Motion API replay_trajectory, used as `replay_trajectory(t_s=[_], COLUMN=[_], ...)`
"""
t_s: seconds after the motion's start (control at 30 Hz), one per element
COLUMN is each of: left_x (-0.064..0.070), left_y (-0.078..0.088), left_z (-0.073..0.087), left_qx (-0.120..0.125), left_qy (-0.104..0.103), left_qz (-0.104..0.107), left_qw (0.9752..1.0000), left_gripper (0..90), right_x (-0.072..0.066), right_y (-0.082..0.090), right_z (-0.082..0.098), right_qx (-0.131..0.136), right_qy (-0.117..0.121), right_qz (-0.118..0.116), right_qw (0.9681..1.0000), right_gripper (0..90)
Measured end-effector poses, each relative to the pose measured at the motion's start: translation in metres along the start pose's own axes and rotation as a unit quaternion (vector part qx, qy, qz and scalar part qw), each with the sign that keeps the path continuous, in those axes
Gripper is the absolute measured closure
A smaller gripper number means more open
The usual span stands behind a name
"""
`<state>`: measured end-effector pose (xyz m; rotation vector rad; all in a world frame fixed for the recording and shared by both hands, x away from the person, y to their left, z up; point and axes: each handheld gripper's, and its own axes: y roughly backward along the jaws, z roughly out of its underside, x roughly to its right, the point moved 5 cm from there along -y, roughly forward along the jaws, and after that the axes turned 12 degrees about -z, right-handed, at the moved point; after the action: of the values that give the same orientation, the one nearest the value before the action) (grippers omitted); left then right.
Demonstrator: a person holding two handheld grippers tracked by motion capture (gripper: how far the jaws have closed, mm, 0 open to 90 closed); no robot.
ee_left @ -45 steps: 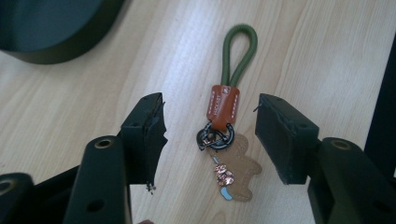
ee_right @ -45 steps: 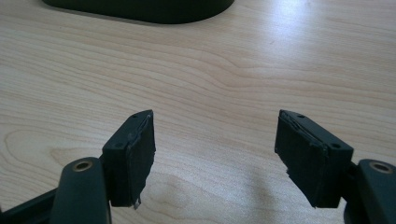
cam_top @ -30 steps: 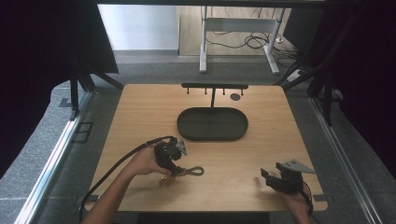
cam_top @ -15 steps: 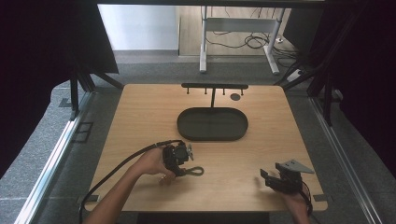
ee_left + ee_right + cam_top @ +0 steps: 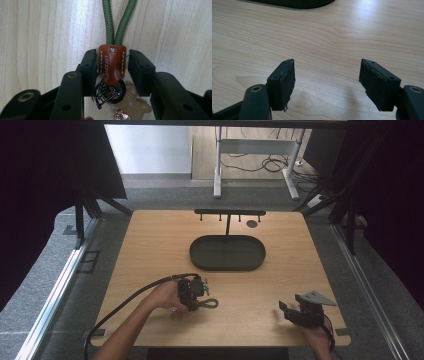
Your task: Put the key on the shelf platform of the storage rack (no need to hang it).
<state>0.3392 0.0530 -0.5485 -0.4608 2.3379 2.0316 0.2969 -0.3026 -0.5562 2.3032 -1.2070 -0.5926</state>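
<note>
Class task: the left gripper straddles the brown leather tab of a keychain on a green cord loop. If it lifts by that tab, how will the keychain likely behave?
The green cord loop looks braided, so it would probably droop. The leather tab seems flat and matte, likely giving a grip without slipping. The metal ring and tan charm would probably dangle and swing.

Black tongs, brass-ringed screw holes, trailing black cable

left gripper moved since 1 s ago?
Yes. The left gripper has slid right along the table's near edge, toward the black oval tray.
</note>
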Motion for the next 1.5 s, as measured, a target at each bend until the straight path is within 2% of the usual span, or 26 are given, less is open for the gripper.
replay_trajectory(t_s=[0.13, 0.4, 0.5, 0.73, 0.93, 1.17, 1.5], left_x=[-0.001, -0.004, -0.007, -0.014, -0.019, -0.025, -0.032], left_y=[-0.001, 0.001, 0.008, 0.034, 0.05, 0.064, 0.08], left_z=[0.0, 0.004, 0.006, 0.013, 0.019, 0.022, 0.023], left_qx=[0.007, 0.019, 0.035, 0.075, 0.097, 0.103, 0.109], left_qy=[0.003, 0.008, 0.017, 0.031, 0.04, 0.051, 0.053], left_qz=[0.007, 0.015, 0.021, 0.017, 0.019, 0.009, -0.005], left_qw=[0.9999, 0.9997, 0.999, 0.9966, 0.9943, 0.9933, 0.9926], left_gripper=[65.5, 66.5, 66.6, 66.6, 66.6, 66.6, 66.6], right_x=[0.001, 0.0, 0.001, 0.001, 0.002, 0.003, 0.003], right_y=[0.0, 0.0, 0.001, 0.002, 0.002, 0.002, 0.002], right_z=[0.0, 0.0, 0.0, -0.001, -0.001, 0.0, 0.0], right_qx=[0.0, 0.0, 0.002, 0.003, 0.003, 0.003, 0.002], right_qy=[0.0, 0.001, -0.001, -0.002, -0.004, -0.004, -0.003], right_qz=[0.001, 0.001, 0.002, 0.002, 0.003, 0.003, 0.002], right_qw=[1.0, 1.0, 1.0, 1.0, 1.0, 1.0, 1.0], right_gripper=[29.3, 29.3, 29.4, 29.5, 29.5, 29.6, 29.7])
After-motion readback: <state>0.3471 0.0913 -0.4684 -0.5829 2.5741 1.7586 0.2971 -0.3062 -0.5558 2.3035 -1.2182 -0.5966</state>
